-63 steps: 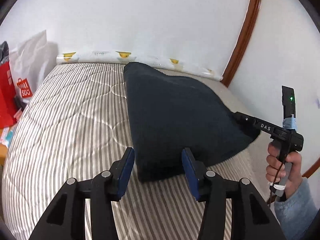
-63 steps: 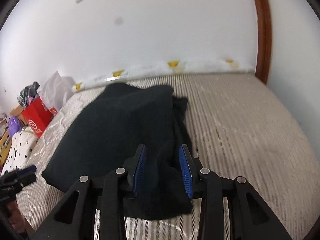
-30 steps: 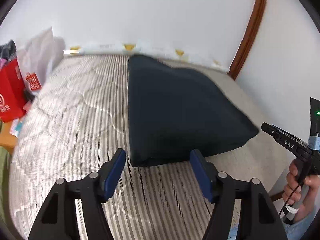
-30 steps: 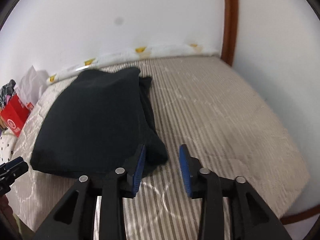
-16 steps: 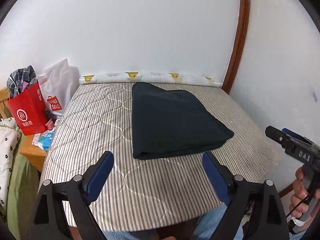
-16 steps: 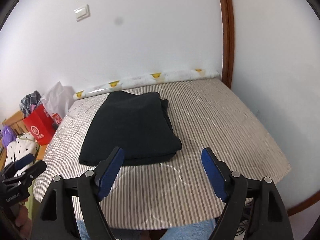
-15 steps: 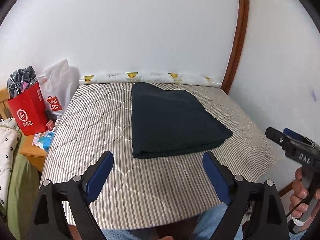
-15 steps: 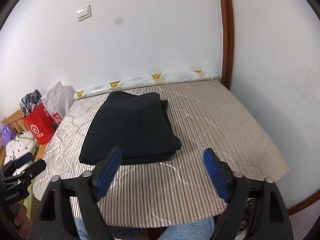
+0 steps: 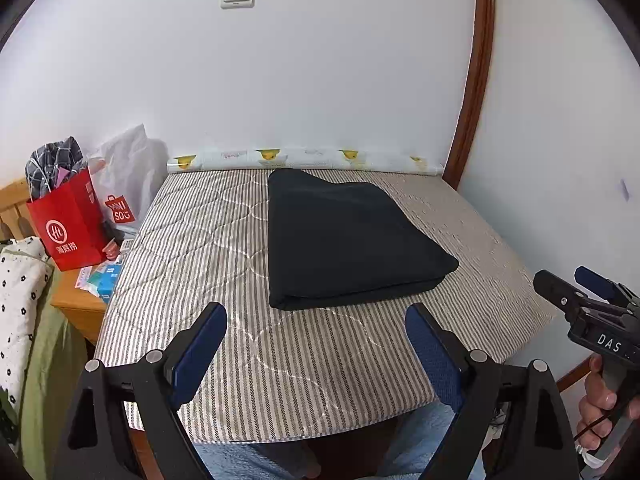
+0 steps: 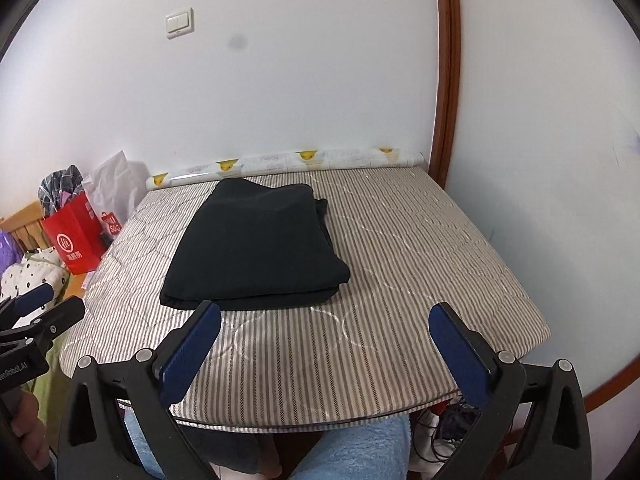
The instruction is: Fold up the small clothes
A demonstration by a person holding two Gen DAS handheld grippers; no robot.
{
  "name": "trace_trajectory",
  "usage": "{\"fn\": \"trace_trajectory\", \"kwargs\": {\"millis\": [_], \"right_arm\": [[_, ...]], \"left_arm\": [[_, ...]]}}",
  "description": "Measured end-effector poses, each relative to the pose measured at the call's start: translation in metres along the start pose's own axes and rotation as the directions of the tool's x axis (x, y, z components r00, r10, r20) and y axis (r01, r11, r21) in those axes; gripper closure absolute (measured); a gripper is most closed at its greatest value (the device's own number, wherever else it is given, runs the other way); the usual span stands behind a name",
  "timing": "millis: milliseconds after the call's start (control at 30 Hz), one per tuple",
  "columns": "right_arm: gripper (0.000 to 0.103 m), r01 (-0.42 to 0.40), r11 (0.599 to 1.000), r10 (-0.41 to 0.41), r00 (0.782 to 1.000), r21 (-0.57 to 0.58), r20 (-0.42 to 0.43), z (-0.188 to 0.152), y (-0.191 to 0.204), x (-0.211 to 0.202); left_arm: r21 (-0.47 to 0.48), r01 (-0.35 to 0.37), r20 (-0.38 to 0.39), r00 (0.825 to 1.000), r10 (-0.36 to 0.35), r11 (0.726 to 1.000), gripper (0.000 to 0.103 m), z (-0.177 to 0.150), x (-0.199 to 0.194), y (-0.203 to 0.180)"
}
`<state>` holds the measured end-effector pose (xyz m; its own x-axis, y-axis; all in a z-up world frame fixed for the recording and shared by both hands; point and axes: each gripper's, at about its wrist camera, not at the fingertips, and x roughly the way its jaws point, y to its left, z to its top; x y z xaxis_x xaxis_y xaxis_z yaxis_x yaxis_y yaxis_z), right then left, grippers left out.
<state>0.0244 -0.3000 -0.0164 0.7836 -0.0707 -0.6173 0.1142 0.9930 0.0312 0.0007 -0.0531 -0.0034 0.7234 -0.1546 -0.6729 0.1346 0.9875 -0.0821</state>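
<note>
A black garment [image 9: 344,240] lies folded into a thick rectangle on the striped table cover [image 9: 208,248], toward the back middle. It also shows in the right wrist view [image 10: 260,244]. My left gripper [image 9: 316,344] is wide open and empty, held back over the table's near edge, well short of the garment. My right gripper [image 10: 326,344] is also wide open and empty above the near edge. The right gripper's body shows at the right edge of the left wrist view [image 9: 592,316]; the left gripper's body shows at the left edge of the right wrist view [image 10: 36,320].
A red paper bag [image 9: 68,224] and a white plastic bag [image 9: 128,184] stand left of the table on a wooden stand [image 9: 80,304]. A rolled printed sheet [image 9: 304,158] lies along the back wall. White walls close in behind and at the right. The person's legs [image 10: 352,452] are below the near edge.
Both grippers have let go of the garment, opened wide and pulled back and up from it. The garment stays folded on the table.
</note>
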Motion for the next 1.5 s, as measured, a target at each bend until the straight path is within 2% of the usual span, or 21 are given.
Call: {"fn": "trace_trajectory", "kwargs": {"millis": [1500], "right_arm": [[0.001, 0.025, 1.000, -0.025, 1.000, 0.003, -0.011, -0.002, -0.007, -0.005]], "left_arm": [[-0.006, -0.046, 0.001, 0.999, 0.046, 0.999, 0.012, -0.001, -0.003, 0.002]]}}
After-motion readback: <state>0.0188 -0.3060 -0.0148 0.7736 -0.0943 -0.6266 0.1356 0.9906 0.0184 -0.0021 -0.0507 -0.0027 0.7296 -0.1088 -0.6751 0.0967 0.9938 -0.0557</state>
